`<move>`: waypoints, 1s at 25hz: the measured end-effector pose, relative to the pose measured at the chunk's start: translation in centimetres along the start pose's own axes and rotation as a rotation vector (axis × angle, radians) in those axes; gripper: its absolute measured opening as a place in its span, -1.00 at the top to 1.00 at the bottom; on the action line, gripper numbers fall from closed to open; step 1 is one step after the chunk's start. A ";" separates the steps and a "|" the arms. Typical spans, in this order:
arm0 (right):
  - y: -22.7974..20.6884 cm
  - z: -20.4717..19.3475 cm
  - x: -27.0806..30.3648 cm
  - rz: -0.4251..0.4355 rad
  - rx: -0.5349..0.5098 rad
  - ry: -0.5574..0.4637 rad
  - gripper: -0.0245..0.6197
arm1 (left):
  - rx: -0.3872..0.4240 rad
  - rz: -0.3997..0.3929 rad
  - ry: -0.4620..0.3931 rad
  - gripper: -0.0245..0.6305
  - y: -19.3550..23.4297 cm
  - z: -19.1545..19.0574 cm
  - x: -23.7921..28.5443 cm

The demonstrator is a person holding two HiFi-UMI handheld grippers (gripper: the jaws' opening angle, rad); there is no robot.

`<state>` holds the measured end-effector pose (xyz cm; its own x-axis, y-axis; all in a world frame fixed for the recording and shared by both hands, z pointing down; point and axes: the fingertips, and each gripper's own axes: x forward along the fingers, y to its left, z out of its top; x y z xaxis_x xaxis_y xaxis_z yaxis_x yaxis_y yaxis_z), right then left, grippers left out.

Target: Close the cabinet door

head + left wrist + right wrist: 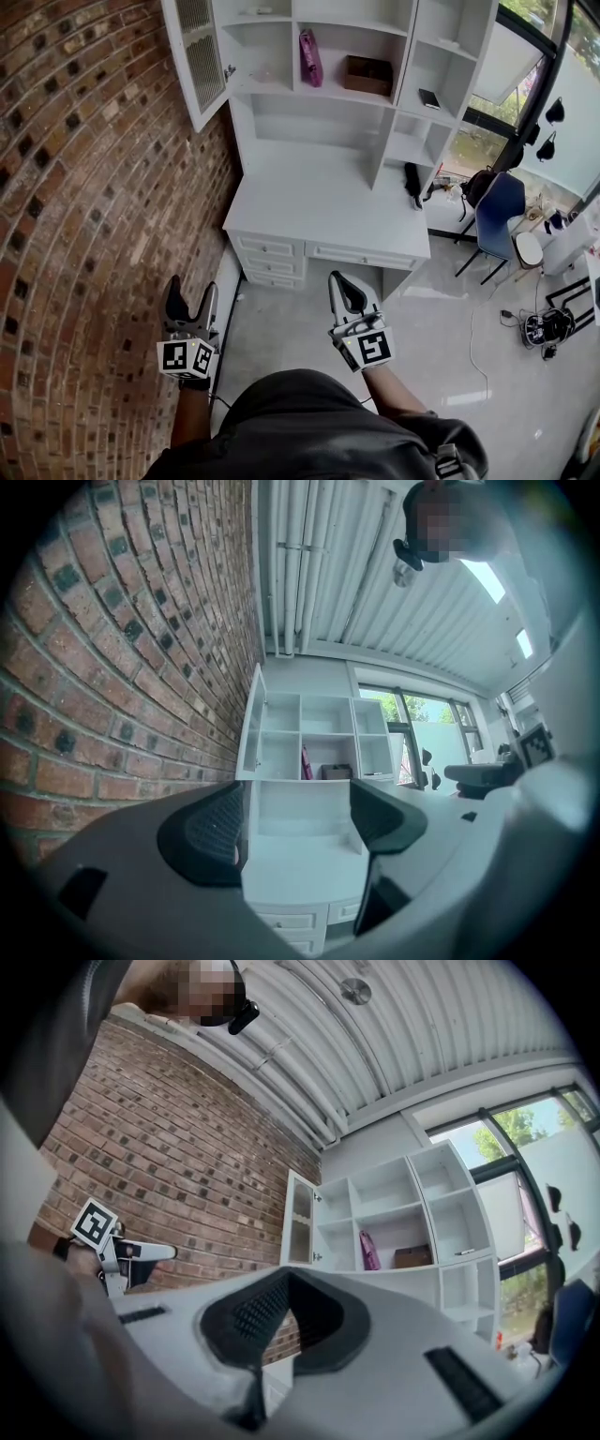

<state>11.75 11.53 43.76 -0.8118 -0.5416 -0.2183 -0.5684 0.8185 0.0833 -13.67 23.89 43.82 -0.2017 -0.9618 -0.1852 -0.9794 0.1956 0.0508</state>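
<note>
The left tongs (pixel 192 296) were held with the jaws well apart and nothing between them; through the gap only the white counter (pixel 319 202) showed, far ahead. The right tongs (pixel 343 285) had the jaws pressed together at the tips and gripped nothing. Both hung low in front of the person, well apart from the furniture.

The cabinet door (pixel 195 52) stood open at the upper left of the shelf unit (pixel 375 37) above the counter, swung out toward the brick wall (pixel 84 187). I judge that the task was at the approach step, with no contact on the door yet. The next move would call for stepping up to the counter, raising one tongs, probably the left, to the free edge of the door, and pushing it to the right.

Between door and wall the room looked narrow. The floor (pixel 309 328) before the counter gave free passage, and the chair (pixel 497 211) stood off to the right.
</note>
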 end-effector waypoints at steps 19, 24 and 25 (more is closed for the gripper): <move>6.3 -2.8 7.9 -0.023 0.002 0.045 0.92 | -0.032 -0.048 0.048 -0.15 9.8 -2.5 2.4; 3.4 -4.3 13.0 0.004 -0.002 0.023 0.92 | -0.024 -0.015 0.036 -0.13 11.3 -3.6 7.4; 2.6 -4.5 14.2 0.009 0.002 0.028 0.92 | -0.023 -0.008 0.032 -0.13 11.5 -3.8 8.7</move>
<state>-1.87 5.05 45.25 -0.8201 -0.5395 -0.1907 -0.5611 0.8236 0.0830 -26.68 17.07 46.50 -0.1932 -0.9689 -0.1544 -0.9803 0.1839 0.0723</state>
